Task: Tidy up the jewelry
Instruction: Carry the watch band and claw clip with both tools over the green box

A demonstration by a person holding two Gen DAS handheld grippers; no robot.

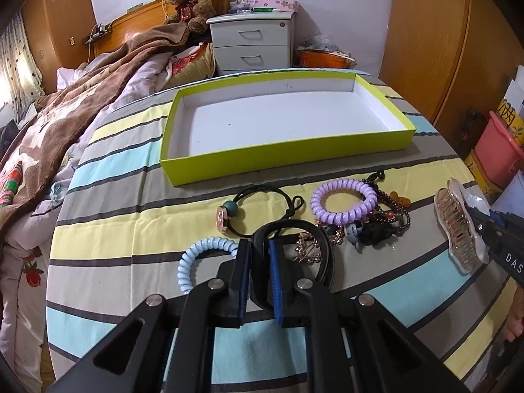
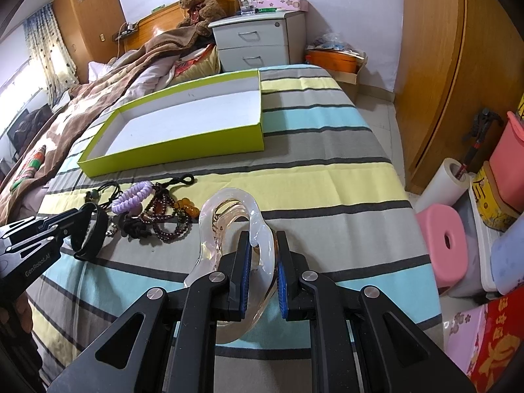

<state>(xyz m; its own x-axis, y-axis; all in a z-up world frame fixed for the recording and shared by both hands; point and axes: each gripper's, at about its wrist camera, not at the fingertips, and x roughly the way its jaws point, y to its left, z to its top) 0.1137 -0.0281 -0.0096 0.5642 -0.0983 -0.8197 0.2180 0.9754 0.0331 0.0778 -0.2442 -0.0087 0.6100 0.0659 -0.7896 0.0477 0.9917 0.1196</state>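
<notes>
My left gripper (image 1: 260, 249) is shut on a black bracelet (image 1: 314, 245) and holds it just above the striped cloth; it also shows in the right wrist view (image 2: 93, 229). My right gripper (image 2: 262, 239) is shut on a clear hair claw clip (image 2: 229, 216), also seen from the left wrist view (image 1: 458, 226). An empty lime-green box (image 1: 281, 160) with a white inside lies further back (image 2: 177, 150). A purple coil hair tie (image 1: 344, 201), dark bead bracelets (image 1: 393, 216), a black cord bracelet (image 1: 262, 203) and a light blue coil tie (image 1: 196, 255) lie on the cloth.
The striped cloth (image 1: 131, 229) covers a table beside a bed with a brown blanket (image 1: 65, 124). A grey nightstand (image 1: 252, 42) stands behind. Pink stool (image 2: 445, 242), pink bin (image 2: 511, 170) and boxes sit on the floor at right.
</notes>
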